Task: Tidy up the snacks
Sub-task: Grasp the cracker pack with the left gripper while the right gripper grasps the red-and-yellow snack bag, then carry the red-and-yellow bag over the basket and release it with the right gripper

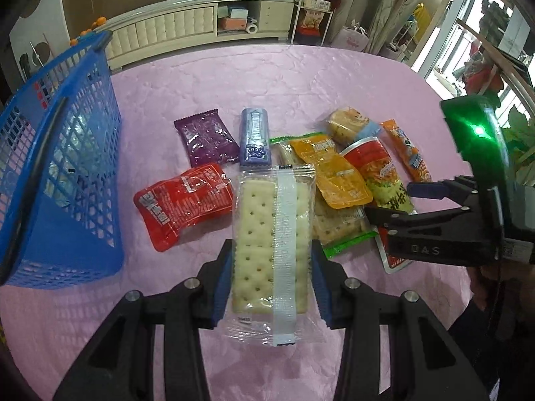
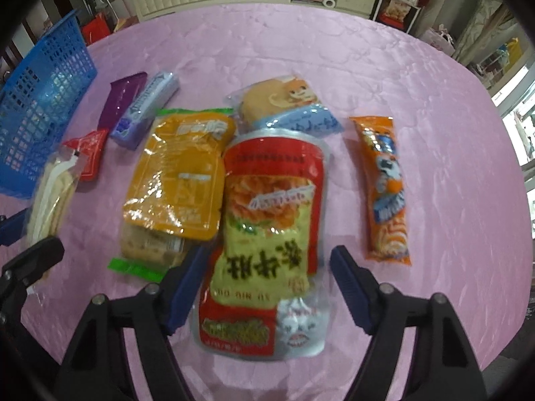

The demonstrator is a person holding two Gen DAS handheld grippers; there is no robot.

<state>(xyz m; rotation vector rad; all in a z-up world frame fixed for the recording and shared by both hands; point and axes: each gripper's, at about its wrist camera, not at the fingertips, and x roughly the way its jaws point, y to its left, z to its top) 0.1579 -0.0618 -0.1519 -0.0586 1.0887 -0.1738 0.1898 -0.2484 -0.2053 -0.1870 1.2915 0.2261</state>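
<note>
Clamped between the blue pads of the left tool [image 1: 272, 280], the clear cracker pack [image 1: 271, 237] is gripped by its 2 long edges and seems lifted just off the pink counter [image 1: 234, 77]. Judging by this, 1 snack is in hand and the step is carrying it to the blue basket [image 1: 63, 167], which stands to the left of the cracker pack and tilts in this view. That move calls for a swing left and a rise over the basket's rim before letting go. Right of the cracker pack, the right tool [image 2: 264, 287] has its jaws spread on either side of the red and yellow pouch [image 2: 267, 234]; the pads do not look pressed on it, though blur makes contact hard to judge. Its next move would be to close on the pouch. An orange-yellow packet [image 2: 177, 177] overlaps the pouch's left edge and could be dragged along. Between cracker pack and basket lie a red packet [image 1: 184, 204] and a purple packet [image 1: 207, 137], low enough to pass over.
</note>
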